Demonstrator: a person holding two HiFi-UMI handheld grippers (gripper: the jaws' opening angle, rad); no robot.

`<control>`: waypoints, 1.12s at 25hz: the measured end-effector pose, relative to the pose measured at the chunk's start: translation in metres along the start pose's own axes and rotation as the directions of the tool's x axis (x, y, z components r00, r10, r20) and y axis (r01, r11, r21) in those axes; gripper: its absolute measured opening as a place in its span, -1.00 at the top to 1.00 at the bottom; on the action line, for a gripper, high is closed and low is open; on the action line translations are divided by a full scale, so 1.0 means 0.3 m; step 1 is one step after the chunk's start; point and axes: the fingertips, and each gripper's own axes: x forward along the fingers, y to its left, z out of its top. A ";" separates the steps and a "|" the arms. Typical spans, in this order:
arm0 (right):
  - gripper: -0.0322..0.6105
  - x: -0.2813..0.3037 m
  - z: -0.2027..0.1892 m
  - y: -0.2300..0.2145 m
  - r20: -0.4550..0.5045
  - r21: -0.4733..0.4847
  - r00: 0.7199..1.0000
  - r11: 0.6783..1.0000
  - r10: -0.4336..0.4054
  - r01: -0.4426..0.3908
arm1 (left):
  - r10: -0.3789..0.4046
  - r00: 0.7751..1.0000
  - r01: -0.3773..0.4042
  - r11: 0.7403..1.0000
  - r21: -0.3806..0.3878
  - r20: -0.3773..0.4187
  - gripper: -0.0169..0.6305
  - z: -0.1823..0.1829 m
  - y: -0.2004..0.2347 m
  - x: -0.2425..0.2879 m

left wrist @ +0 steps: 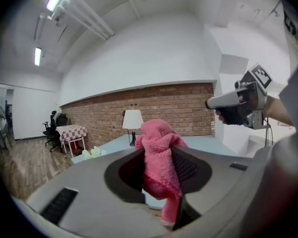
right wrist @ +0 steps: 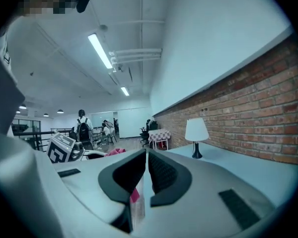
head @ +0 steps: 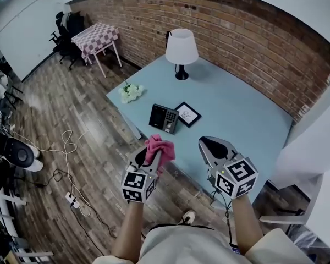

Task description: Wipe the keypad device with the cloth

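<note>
so, left gripper (head: 153,157) clamped the bunched pink cloth (head: 160,146), right gripper (head: 212,146) shut empty, both well short of the lamp (head: 181,49), keypad device (head: 164,117) nearer the lamp; one-handed wiping could shove the unbraced device.

White lamp (head: 181,47) on blue table (head: 236,120) near brick wall (head: 253,43); framed picture (head: 187,114) mid-table; flowers (head: 131,92) (white) at left corner.
</note>
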 end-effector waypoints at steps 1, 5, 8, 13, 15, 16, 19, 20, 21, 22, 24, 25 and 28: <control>0.80 -0.012 0.023 0.025 0.006 -0.023 1.000 1.000 -0.001 0.001 | -0.002 1.000 0.002 1.000 0.013 0.015 0.45 0.030 -0.010 -0.029; 0.80 -0.080 0.091 0.143 0.030 -0.071 0.999 0.997 0.012 -0.010 | -0.020 0.997 0.015 0.998 0.069 0.074 0.45 0.141 -0.054 -0.179; 0.80 -0.137 0.119 0.253 0.059 -0.098 0.997 0.994 0.045 -0.039 | -0.020 0.994 0.009 0.994 0.106 0.105 0.45 0.181 -0.080 -0.314; 0.80 -0.229 0.112 0.404 0.071 -0.119 0.996 0.992 0.048 -0.039 | -0.004 0.994 -0.010 0.992 0.128 0.108 0.45 0.159 -0.109 -0.516; 0.81 -0.274 0.106 0.454 0.071 -0.124 0.997 0.992 0.043 -0.034 | 0.015 0.993 -0.029 0.992 0.120 0.117 0.45 0.152 -0.118 -0.591; 0.81 -0.301 0.105 0.480 0.074 -0.125 0.996 0.992 0.041 -0.032 | 0.024 0.992 -0.038 0.993 0.115 0.124 0.45 0.151 -0.126 -0.629; 0.81 -0.384 0.115 0.550 0.093 -0.122 0.995 0.992 0.036 -0.025 | 0.045 0.988 -0.061 0.993 0.104 0.150 0.45 0.162 -0.157 -0.736; 0.81 -0.412 0.118 0.574 0.099 -0.123 0.994 0.992 0.035 -0.023 | 0.047 0.987 -0.064 0.993 0.103 0.157 0.45 0.166 -0.170 -0.769; 0.81 -0.440 0.118 0.597 0.101 -0.127 0.994 0.992 0.033 -0.020 | 0.048 0.986 -0.065 0.993 0.103 0.161 0.45 0.168 -0.186 -0.800; 0.81 -0.466 0.115 0.617 0.101 -0.132 0.994 0.991 0.030 -0.016 | 0.046 0.985 -0.064 0.992 0.104 0.164 0.45 0.169 -0.203 -0.827; 0.81 -0.511 0.104 0.648 0.098 -0.138 0.995 0.990 0.021 -0.008 | 0.040 0.985 -0.060 0.991 0.116 0.167 0.45 0.171 -0.237 -0.872; 0.81 -0.531 0.099 0.662 0.098 -0.141 0.995 0.990 0.018 -0.004 | 0.037 0.985 -0.058 0.991 0.122 0.167 0.45 0.171 -0.251 -0.891; 0.81 -0.582 0.102 0.707 0.109 -0.147 0.994 0.989 0.013 0.003 | 0.035 0.983 -0.058 0.990 0.125 0.178 0.45 0.181 -0.280 -0.954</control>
